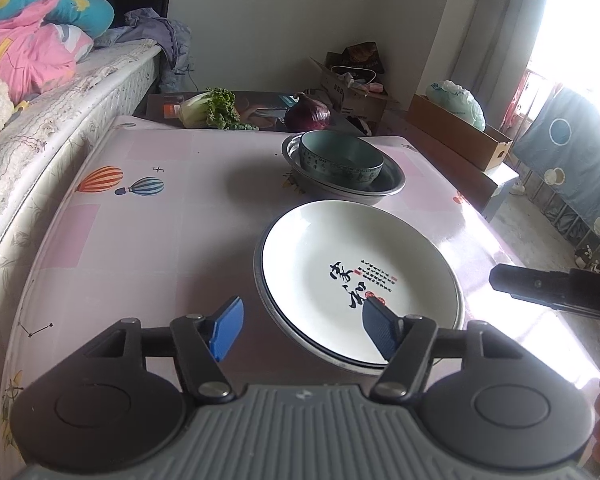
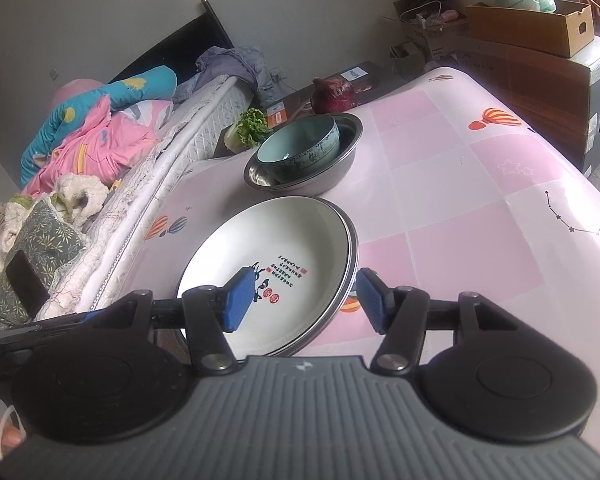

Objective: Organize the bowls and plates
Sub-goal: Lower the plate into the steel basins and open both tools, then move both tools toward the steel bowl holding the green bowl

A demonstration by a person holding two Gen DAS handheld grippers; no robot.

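A white plate with black calligraphy (image 1: 340,264) (image 2: 268,248) lies stacked on a metal plate on the pink table. Behind it a teal bowl (image 1: 340,158) (image 2: 300,148) sits inside a steel basin (image 1: 388,184) (image 2: 336,184). My left gripper (image 1: 304,330) is open, its jaws straddling the plate's near-left rim, a little above it. My right gripper (image 2: 304,300) is open, its jaws straddling the plate's near-right rim. The right gripper's body shows at the right edge of the left wrist view (image 1: 552,286).
A bed (image 1: 40,100) with pink and blue bedding runs along the table's left side. A leafy vegetable (image 1: 210,108) and a red cabbage (image 1: 308,114) lie on a box beyond the far edge. Cardboard boxes (image 1: 456,132) stand to the right.
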